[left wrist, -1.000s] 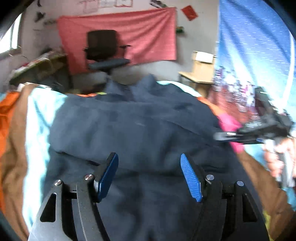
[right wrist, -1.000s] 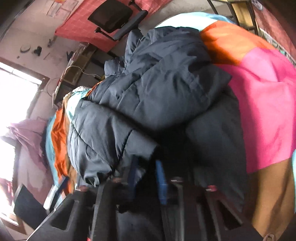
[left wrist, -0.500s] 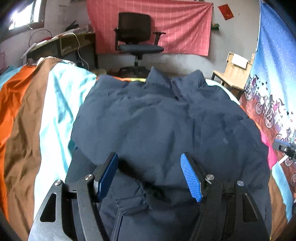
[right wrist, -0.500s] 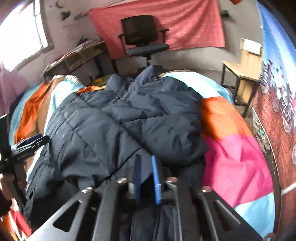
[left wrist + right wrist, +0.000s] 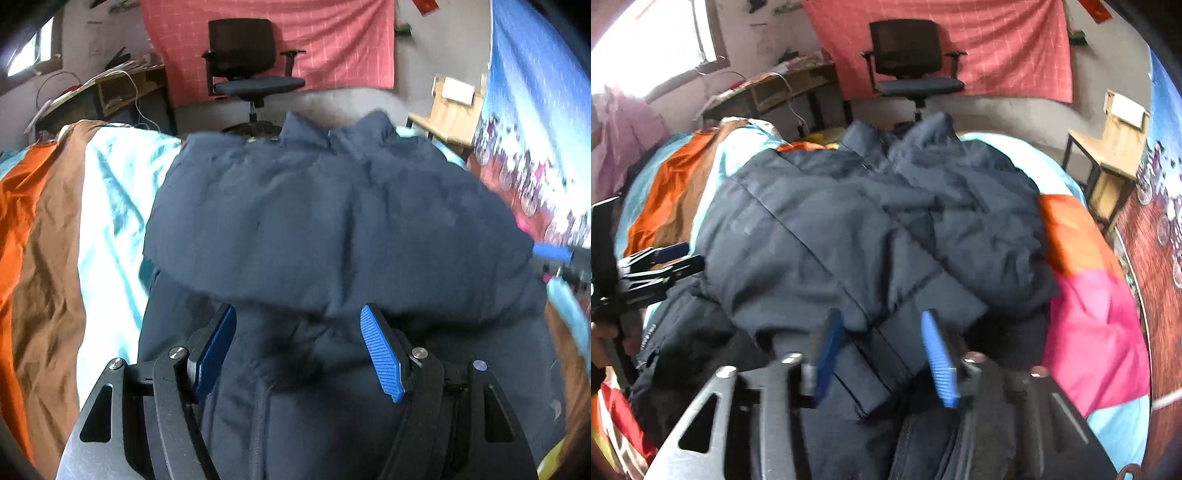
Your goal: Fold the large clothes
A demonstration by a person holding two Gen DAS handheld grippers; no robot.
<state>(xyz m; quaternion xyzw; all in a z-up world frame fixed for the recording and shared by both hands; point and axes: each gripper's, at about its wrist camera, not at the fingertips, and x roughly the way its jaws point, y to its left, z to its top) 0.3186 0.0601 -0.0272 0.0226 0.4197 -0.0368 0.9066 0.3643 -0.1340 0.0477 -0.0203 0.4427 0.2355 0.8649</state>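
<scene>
A dark navy puffer jacket lies on a bed, collar toward the far end, with both sleeves folded across its chest. My left gripper hovers open over the jacket's lower half with nothing between its blue pads; in the right wrist view it shows at the left edge. My right gripper has its jaws opening. A sleeve cuff lies between and below the pads, which do not press on it. That gripper's blurred blue tip shows in the left wrist view.
The jacket rests on a bedspread with orange, brown, turquoise and pink blocks. Beyond the bed stand a black office chair, a cluttered desk and a wooden stool. A blue hanging covers the right wall.
The right gripper went from shut to open and rolled upright, leaving the sleeve laid across the jacket. The left gripper shifted over the jacket, still open.
</scene>
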